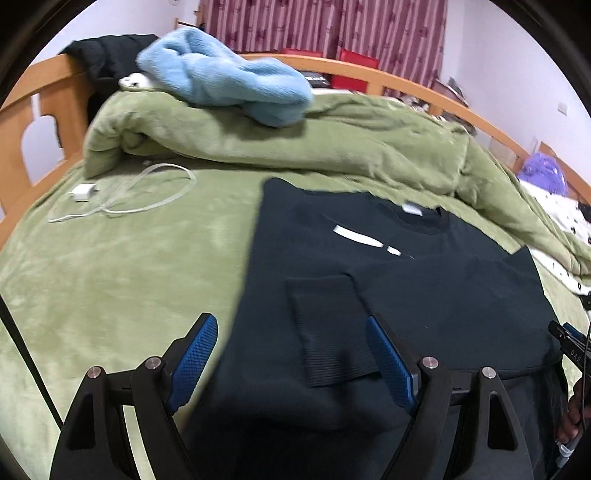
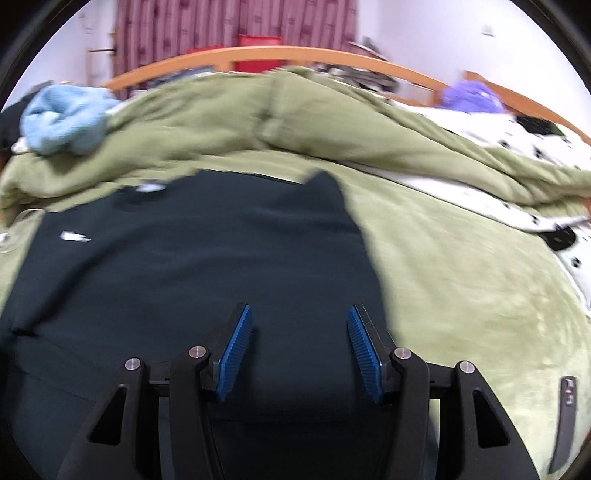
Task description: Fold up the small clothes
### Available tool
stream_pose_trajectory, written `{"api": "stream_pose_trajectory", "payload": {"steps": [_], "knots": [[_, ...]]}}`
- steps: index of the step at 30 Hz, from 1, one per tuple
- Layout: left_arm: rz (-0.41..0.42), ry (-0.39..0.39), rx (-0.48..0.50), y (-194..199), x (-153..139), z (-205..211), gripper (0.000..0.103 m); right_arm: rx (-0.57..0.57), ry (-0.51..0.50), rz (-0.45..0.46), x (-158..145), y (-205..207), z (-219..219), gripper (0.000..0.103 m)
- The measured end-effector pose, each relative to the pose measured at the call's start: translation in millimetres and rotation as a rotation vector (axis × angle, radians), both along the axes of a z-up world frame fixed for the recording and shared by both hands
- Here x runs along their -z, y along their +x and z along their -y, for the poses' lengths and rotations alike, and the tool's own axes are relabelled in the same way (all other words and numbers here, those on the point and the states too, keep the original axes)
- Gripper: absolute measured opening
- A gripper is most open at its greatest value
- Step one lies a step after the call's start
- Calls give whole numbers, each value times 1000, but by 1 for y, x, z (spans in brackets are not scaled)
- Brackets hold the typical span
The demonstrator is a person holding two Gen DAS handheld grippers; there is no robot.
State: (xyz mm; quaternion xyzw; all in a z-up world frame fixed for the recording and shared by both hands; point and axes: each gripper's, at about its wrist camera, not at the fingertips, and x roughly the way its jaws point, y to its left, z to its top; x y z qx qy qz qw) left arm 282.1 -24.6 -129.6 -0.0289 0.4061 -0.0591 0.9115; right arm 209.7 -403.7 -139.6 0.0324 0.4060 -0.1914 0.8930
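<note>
We note a bed spread with an olive-green fleece blanket (image 1: 122,266), framed by a wooden rail (image 1: 413,79). A bunched fold of the same green fleece (image 1: 280,144) is heaped along the far side, and beyond it hangs a striped maroon curtain (image 1: 325,26).

The task's garment, a dark sweatshirt (image 1: 436,291), lies flat on the blanket, neck toward the heap. One sleeve is folded in across the chest, its ribbed cuff (image 1: 332,332) lying on the body of the garment. We see a small white tag (image 1: 413,209) inside the collar and a white mark (image 1: 356,236) on the chest; no writing on either is legible.

A light-blue fluffy garment (image 1: 229,85) sits on top of the heap. A white spotted cloth (image 2: 532,147) and something purple (image 2: 471,96) lie to the right.

The left gripper (image 1: 291,354) has its jaws wide apart over the sweatshirt's left edge, nothing between the blue pads (image 1: 194,363). The right gripper (image 2: 299,345) has its jaws moderately parted above the sweatshirt's right side, holding nothing.

A white charger with looped cable (image 1: 122,195) lies on the blanket left of the sweatshirt.
</note>
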Motion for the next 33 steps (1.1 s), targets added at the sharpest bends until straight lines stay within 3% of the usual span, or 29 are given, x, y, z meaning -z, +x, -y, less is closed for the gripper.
{"api": "stream_pose_trajectory", "payload": {"steps": [8,14,20,26,33], "knots": [[-66,74,-19,13,37,20,72,26,33,-18,34,-3,44,53],[-68,121,-22,24,43,14,63,47,75,-27,41,-4,54,53],[-60,134,-20,24,45,12,60,52,91,-30,44,-1,62,57],[-57,125,-23,11,35,4,62,58,82,-17,31,-13,58,59],[-68,99,-58,-24,15,-18,66,72,75,-2,-1,-57,45,60]]}}
